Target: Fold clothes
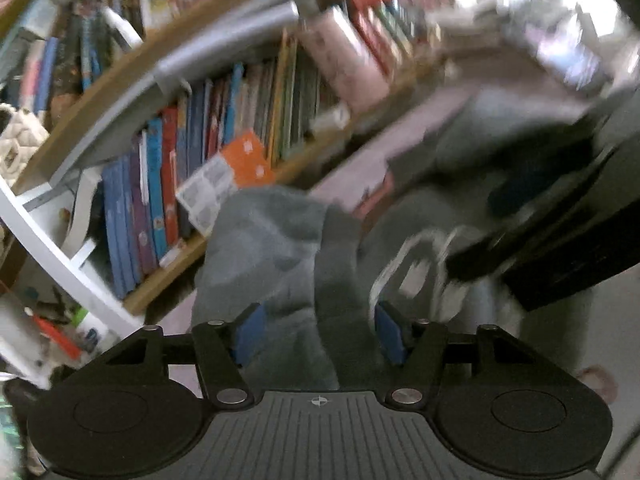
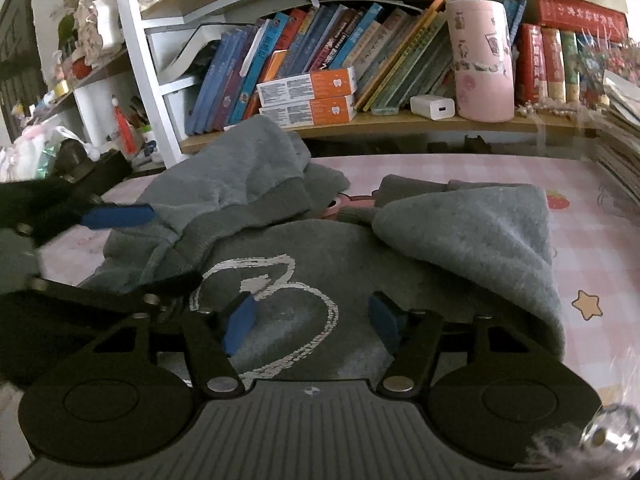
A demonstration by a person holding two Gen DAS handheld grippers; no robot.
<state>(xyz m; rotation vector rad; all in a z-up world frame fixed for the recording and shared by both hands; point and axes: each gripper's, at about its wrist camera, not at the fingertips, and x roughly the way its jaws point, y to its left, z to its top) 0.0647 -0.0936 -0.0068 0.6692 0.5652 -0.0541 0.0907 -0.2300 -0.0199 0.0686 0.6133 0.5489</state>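
Since both are parked at the near hem: grey fleece sweatshirt with white heart print point(image 2: 280, 280) runs away toward the bookshelf point(image 2: 360, 124)
left hand-held gripper point(image 1: 316, 332): half spread, cuff fabric between jaws, grip unclear
right hand-held gripper point(image 2: 310, 320): half spread over print, not pinching

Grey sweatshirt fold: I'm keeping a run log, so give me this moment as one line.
garment: grey sweatshirt crumpled on pink table cover | left claw: astride fabric | right claw: open over white print

Motion blur is smearing the whole left wrist view: the book spines point(image 1: 192, 168) are showing no legible titles, and the grey sweatshirt point(image 1: 276, 256) is losing its outline. The left gripper point(image 2: 80, 220) is running off the right wrist view's left edge. The sweatshirt's near hem is lying hidden beneath the right gripper point(image 2: 312, 320).
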